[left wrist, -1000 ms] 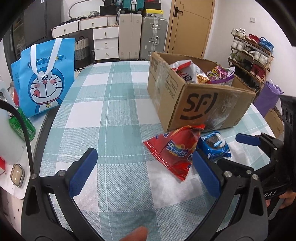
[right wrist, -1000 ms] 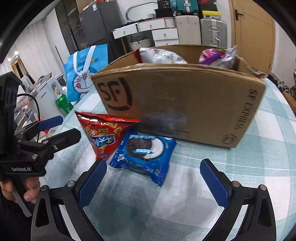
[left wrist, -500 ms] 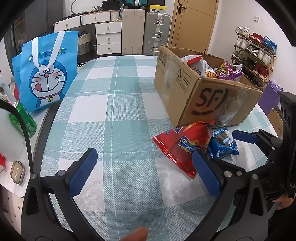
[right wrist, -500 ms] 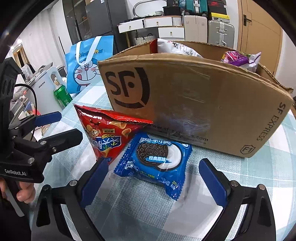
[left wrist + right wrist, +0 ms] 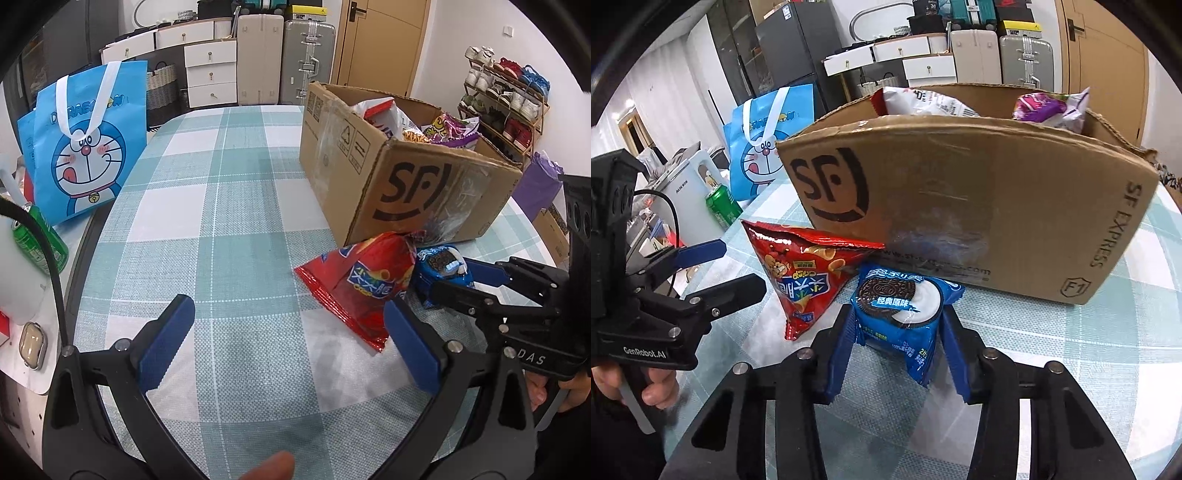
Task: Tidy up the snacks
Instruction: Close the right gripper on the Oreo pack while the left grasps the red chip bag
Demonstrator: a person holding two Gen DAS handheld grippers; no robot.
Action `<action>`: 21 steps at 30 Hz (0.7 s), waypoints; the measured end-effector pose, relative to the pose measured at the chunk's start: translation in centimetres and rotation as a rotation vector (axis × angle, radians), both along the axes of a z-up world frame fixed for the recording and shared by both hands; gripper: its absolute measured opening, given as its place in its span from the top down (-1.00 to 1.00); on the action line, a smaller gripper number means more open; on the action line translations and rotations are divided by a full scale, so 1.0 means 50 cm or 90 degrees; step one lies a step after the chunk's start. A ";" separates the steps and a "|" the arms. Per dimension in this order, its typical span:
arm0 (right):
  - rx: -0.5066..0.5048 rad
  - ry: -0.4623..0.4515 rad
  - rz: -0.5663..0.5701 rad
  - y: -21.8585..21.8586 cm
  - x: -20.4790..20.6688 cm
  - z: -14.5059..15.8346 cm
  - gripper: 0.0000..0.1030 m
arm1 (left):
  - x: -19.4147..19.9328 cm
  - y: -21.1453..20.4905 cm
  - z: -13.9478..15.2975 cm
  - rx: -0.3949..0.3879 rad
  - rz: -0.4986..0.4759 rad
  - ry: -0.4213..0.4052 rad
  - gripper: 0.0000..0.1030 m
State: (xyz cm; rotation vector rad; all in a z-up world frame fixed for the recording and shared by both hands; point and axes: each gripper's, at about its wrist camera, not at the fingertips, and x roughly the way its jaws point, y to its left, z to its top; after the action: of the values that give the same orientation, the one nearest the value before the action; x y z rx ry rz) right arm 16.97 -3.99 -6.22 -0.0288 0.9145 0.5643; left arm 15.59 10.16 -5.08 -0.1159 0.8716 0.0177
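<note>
Box [image 5: 979, 206] on checked table [image 5: 221, 221], open top, snack bags already poking out. Two packs left outside, both at box's front wall: red chip bag [image 5: 809, 273], then blue cookie pack [image 5: 905, 314] just beside it, touching.

R tongs [image 5: 899, 354] clamped narrow on cookie pack, pads squeezing both side edges; pack crumpled a bit, long axis running away from tongs toward box. Pack sits on table, box directly beyond and above it – next move likely lift up and over front wall.

L tongs [image 5: 291, 343] wide, nothing between, hovering over bare cloth; chip bag lies to its right, nearer L than R.

Room: cartoon tote [image 5: 81, 147], green can [image 5: 40, 240], suitcases, shoe rack behind.
</note>
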 end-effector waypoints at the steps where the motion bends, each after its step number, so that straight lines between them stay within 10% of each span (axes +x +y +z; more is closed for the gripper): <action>1: 0.001 -0.001 0.001 -0.003 -0.003 0.000 0.12 | -0.001 -0.001 0.000 0.001 -0.001 0.000 -0.98; 21: 0.025 -0.012 -0.028 -0.082 -0.044 0.013 0.13 | 0.033 -0.046 -0.040 -0.027 -0.023 0.026 -0.98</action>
State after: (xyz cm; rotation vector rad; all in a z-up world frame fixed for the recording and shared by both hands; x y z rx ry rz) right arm 14.78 -8.10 -5.55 0.0207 0.8843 0.5401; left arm 17.24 7.84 -7.10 -0.1395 0.9146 -0.0319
